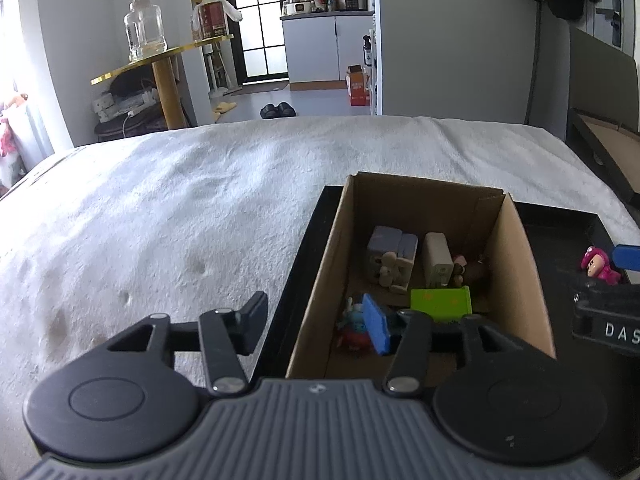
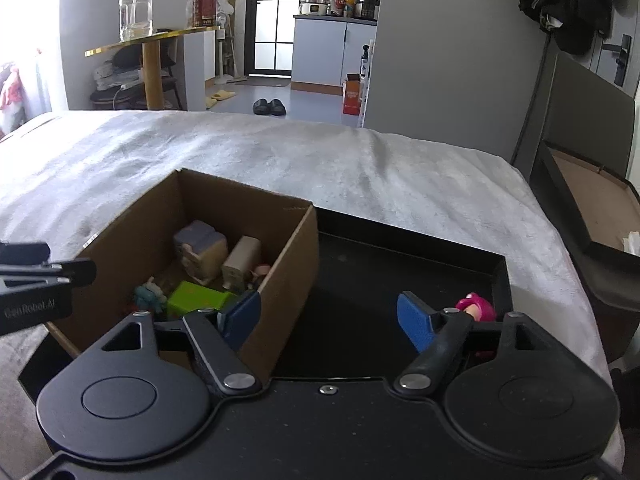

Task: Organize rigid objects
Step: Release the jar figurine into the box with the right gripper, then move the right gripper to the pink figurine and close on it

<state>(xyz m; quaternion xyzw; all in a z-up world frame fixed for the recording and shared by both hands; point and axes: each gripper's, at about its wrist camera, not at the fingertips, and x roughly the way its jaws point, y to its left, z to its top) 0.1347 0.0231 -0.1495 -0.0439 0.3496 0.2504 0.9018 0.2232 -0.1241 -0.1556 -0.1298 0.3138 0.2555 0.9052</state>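
While the left hand-held gripper (image 1: 316, 322) hung half-open and empty over the brown cardboard box (image 2: 286, 256), the small pink figurine (image 2: 474, 308) stood upright just right of the wide-open, empty right hand-held gripper (image 2: 334, 314), the nearer one.

Small home flat: bed under white blanket (image 1: 200, 208), round gold-topped table (image 1: 160, 60) bearing a clear glass jar (image 1: 144, 28), black slippers (image 1: 278, 110) on the floor, kitchen counter (image 1: 326, 16) with rice cooker (image 1: 297, 5) beyond, dark clothes (image 2: 568, 0) hung on the wall
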